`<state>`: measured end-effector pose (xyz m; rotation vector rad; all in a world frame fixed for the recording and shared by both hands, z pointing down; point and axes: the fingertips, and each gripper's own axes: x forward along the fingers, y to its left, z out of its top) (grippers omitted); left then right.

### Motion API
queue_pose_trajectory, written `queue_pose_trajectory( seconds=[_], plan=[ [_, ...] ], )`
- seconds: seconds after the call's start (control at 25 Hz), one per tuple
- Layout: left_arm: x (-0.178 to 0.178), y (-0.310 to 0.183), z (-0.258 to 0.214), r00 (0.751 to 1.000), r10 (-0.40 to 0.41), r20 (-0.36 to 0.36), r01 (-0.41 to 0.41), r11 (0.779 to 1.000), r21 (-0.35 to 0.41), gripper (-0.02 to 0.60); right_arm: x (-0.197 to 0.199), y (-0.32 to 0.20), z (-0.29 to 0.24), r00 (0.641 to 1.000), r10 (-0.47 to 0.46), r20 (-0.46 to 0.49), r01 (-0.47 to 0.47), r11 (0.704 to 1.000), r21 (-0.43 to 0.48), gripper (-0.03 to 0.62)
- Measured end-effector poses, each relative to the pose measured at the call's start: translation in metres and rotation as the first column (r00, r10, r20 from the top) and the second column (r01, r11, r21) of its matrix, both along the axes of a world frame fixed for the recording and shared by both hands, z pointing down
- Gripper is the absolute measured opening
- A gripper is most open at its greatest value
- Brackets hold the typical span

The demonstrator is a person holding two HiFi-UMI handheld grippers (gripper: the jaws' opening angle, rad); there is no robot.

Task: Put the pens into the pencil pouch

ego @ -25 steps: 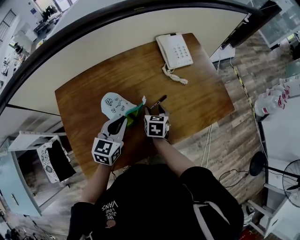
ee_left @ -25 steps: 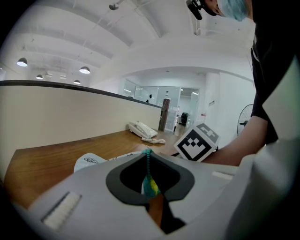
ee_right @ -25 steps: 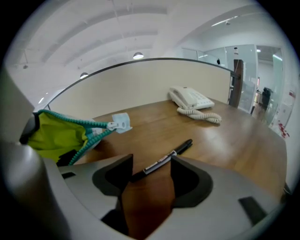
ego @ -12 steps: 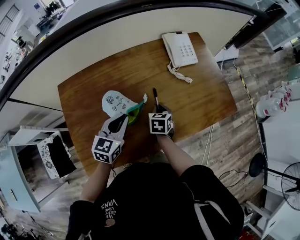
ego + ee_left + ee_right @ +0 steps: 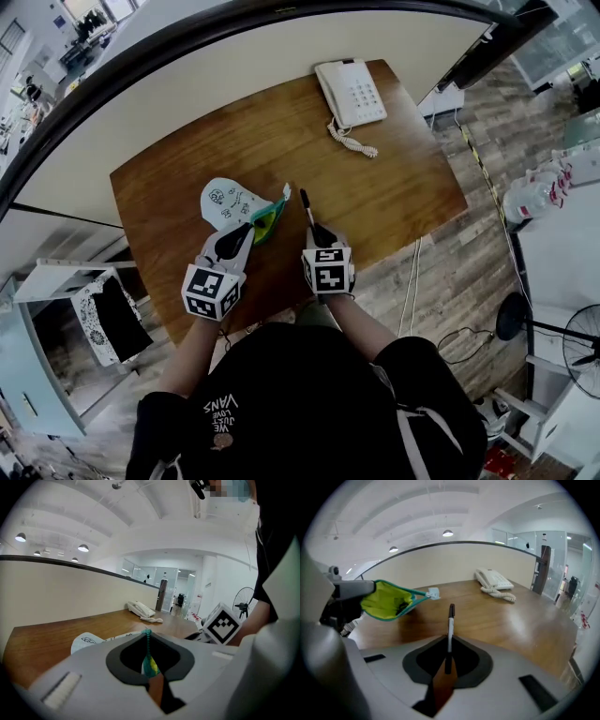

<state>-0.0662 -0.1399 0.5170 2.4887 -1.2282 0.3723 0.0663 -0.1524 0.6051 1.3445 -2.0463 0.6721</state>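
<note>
Desk: brown wood; far edge against a cream partition, near edge under the 2 forearms. There is bare wood right of the pen and between it and the telephone.
Telephone: white, at the far right corner, coiled cord trailing toward the middle; well apart from both tongs.
Arms: 2 forearms reach forward side by side over the near edge, hands near each other.
Left tongs: aimed forward and slightly down. Jaws nearly together, clamped on the teal rim of the pencil pouch's mouth.
Right tongs: tilted steeply down toward the desk. Jaws have just been closing and now pinch the near end of the pen, which sticks out ahead of them.
Pencil pouch: white with drawn figures, yellow-green lining. The body lies on the desk beyond the left tongs, and the mouth is held open, facing right toward the pen.
Pen: 1, white barrel, black cap pointing away from the person; just right of the pouch mouth, not touching it. I cannot tell whether its far end touches the desk.
</note>
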Motion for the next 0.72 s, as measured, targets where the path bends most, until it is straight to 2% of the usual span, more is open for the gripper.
queue_pose_trajectory(
  seconds=[0.28,0.72],
  plan=[
    [0.005,0.006,0.004,0.998,0.063,-0.02,-0.063,0.998,0.007,0.029,-0.028,0.058,-0.026,0.995,-0.011,0.094,0.011,1.0,0.007,0.046],
    [0.005,0.025,0.002,0.979,0.198,-0.055,-0.197,0.98,0.033,0.029,-0.067,0.107,-0.047,0.993,-0.107,0.058,0.104,0.993,0.05,0.046]
  ],
)
